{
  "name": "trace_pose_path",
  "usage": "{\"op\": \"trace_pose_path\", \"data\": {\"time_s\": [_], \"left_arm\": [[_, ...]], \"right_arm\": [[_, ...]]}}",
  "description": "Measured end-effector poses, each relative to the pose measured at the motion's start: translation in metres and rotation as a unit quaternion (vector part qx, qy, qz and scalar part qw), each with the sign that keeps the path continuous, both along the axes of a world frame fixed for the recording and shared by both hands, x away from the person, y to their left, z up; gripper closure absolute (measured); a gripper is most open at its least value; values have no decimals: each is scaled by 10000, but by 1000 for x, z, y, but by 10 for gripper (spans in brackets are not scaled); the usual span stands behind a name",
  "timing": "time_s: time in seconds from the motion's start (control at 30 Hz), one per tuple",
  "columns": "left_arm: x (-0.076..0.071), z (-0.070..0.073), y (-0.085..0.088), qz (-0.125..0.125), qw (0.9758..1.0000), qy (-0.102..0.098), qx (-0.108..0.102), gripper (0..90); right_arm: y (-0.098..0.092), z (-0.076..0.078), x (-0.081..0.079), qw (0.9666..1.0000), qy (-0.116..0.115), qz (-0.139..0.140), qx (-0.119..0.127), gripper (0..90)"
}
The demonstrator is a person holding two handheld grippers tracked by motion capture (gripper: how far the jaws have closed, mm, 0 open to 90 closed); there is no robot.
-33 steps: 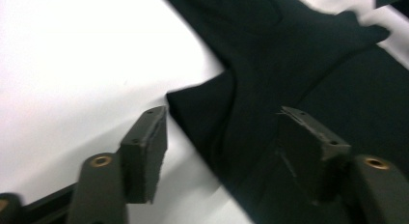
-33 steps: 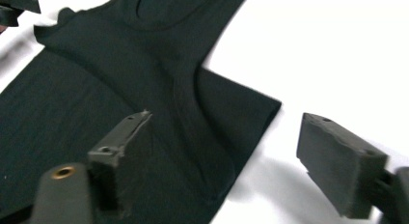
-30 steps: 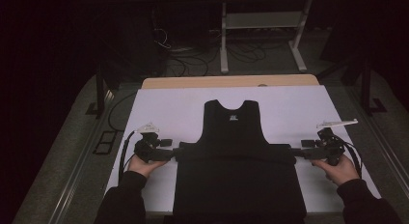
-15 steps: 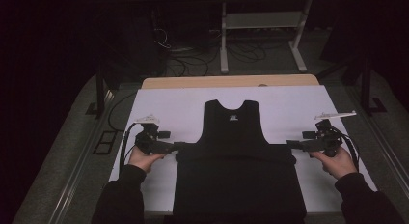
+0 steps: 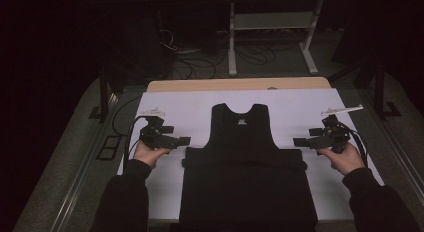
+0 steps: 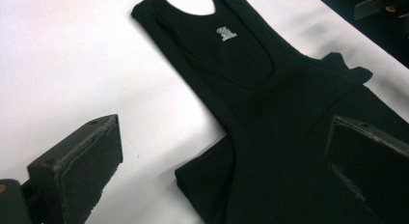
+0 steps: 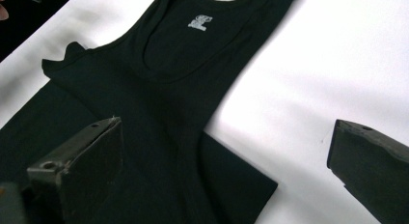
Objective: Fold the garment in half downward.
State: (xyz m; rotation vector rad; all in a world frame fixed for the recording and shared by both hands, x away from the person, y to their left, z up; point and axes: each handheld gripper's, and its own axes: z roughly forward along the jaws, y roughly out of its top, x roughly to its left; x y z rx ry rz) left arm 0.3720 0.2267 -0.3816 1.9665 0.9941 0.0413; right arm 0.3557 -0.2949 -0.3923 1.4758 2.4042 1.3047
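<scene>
High view dim: room beyond the worktop (image 5: 190, 107) near black, white cover the sole bright area. Both gripper views brighter, the cover washed out to glare. Black top (image 6: 270, 89) holds little detail. Near jaws soft, slightly out of focus. Shadows faint.

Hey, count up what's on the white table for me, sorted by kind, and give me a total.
Black sleeveless fabric tank top, laid flat with its lower part folded: 1
Hand-held black tongs, both open and holding nothing: 2, left tongs and right tongs
White sheet covering the table: 1
Total: 4
</scene>
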Motion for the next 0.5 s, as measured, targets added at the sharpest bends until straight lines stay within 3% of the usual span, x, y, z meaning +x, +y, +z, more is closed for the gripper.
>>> {"op": "trace_pose_path", "data": {"time_s": [0.5], "left_arm": [[23, 13, -9, -98, 9997, -40, 229, 0]], "right_arm": [[4, 13, 19, 9998, -144, 76, -100, 0]]}}
